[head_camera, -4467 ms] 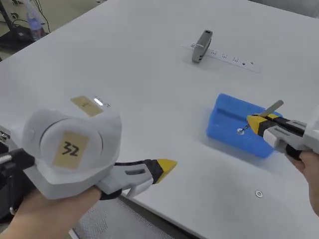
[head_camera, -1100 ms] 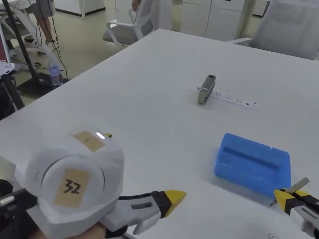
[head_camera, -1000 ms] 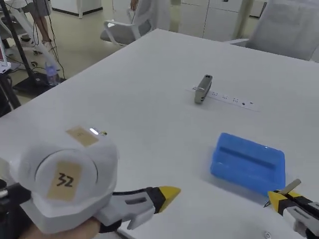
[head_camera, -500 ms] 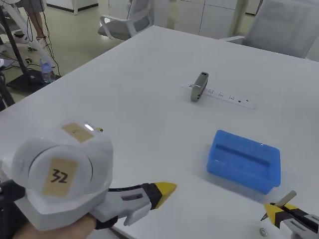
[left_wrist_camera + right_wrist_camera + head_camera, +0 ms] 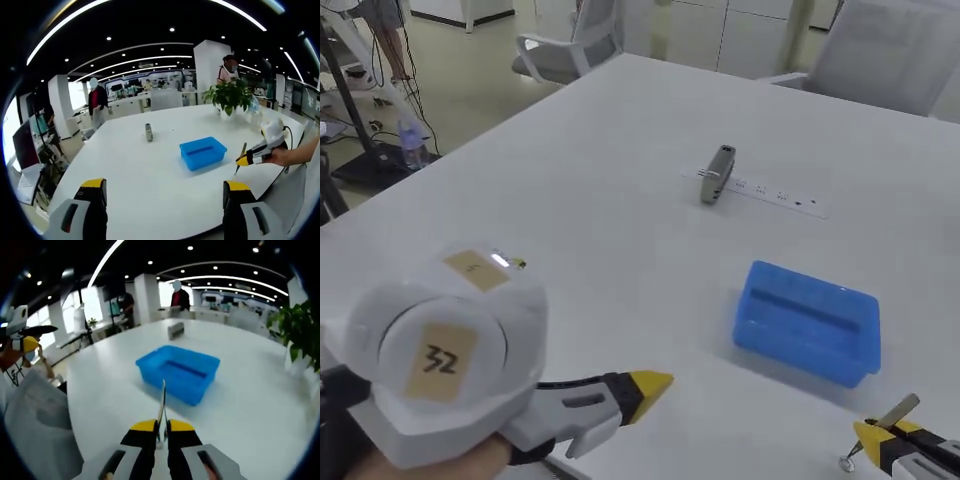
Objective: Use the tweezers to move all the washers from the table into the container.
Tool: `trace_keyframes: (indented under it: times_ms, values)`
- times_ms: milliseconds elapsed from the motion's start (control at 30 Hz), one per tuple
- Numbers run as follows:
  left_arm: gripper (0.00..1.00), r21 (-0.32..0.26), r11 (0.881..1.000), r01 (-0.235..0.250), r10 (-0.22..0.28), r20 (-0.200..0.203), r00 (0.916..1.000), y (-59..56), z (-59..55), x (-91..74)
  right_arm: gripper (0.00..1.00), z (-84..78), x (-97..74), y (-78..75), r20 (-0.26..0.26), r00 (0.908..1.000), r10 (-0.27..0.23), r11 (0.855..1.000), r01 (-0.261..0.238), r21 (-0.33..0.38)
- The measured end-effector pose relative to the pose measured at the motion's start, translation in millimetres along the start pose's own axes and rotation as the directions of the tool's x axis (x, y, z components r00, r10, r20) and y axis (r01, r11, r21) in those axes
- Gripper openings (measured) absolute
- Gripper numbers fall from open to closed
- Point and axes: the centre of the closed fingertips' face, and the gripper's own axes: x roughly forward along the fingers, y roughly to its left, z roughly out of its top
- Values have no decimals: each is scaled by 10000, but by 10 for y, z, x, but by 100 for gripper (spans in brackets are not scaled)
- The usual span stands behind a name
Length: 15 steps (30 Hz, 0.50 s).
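Note:
The blue container (image 5: 807,320) sits on the white table (image 5: 570,190); it also shows in the left gripper view (image 5: 202,152) and the right gripper view (image 5: 177,371). My right gripper (image 5: 885,445) is at the table's near right edge, shut on the metal tweezers (image 5: 875,432). The tweezers point down-left, and their tip is at a small washer (image 5: 844,464) on the table. Whether the tip holds the washer I cannot tell. In the right gripper view the tweezers (image 5: 162,400) rise from the closed jaws. My left gripper (image 5: 650,385) hovers open at the near left, holding nothing (image 5: 164,185).
A white power strip (image 5: 770,193) with a grey adapter (image 5: 718,175) lies beyond the container. Office chairs (image 5: 890,50) stand behind the far table edge. A potted plant (image 5: 230,95) and standing people show in the left gripper view. The table's front edge runs just below both grippers.
Since 4.5 s ago the right gripper has come off the container to the near right edge. Over the last second the tweezers tip went down to the washer. The left gripper stays open.

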Motion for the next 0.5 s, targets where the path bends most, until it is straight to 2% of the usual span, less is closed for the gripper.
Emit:
trace_keyframes:
  times_ms: [133, 400, 500]
  values:
    - [99, -8, 10000, -3, 3, -30, 10000, -20, -12, -3, 4, -45, -11, 18, -143, 9999, 40, 10000, -40, 35]
    - [99, 30, 10000, 10, -10, -118, 9999, -29, -40, -6, 4, -56, -21, 10, -35, 10000, -17, 9999, 16, -111]
    - [99, -20, 10000, -27, 26, -83, 10000, -20, -37, -11, 4, -87, -28, -69, 1, 10000, -62, 10000, 62, 4]
